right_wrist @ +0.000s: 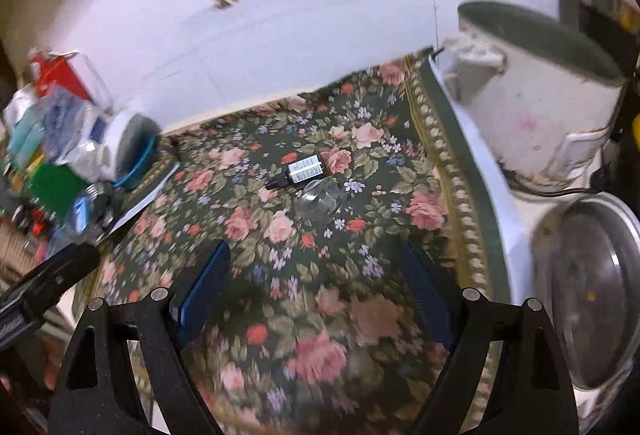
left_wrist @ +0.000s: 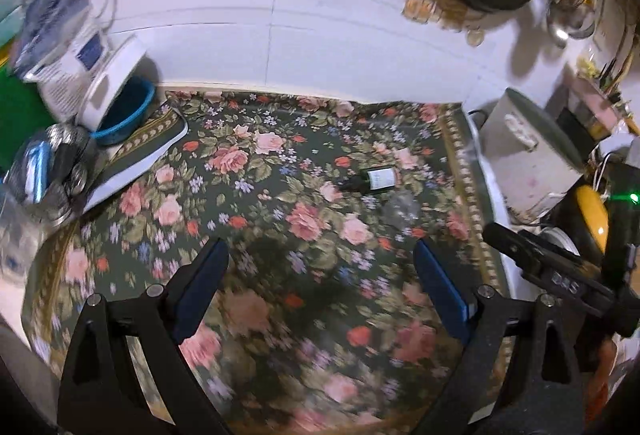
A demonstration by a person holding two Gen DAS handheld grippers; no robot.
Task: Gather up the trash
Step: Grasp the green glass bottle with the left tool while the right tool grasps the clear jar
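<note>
Lying ahead of both wide-open grippers (left_wrist: 320,271) (right_wrist: 316,275), small bottle (right_wrist: 300,171) touches clear jar (right_wrist: 322,197).

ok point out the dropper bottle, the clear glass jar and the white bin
dropper bottle (right_wrist: 305,169), right wrist view, on its label
clear glass jar (right_wrist: 323,197), right wrist view, on its side
white bin (right_wrist: 536,123), right wrist view, on its front wall

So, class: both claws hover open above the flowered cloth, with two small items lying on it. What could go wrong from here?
1. The clear glass jar lies on its side and may roll when nudged.
2. It sits close beside the small dark bottle, so the right claw might knock one while gripping the other.
3. The jar almost vanishes against the floral cloth in the left view, so the left claw could miss it.
</note>
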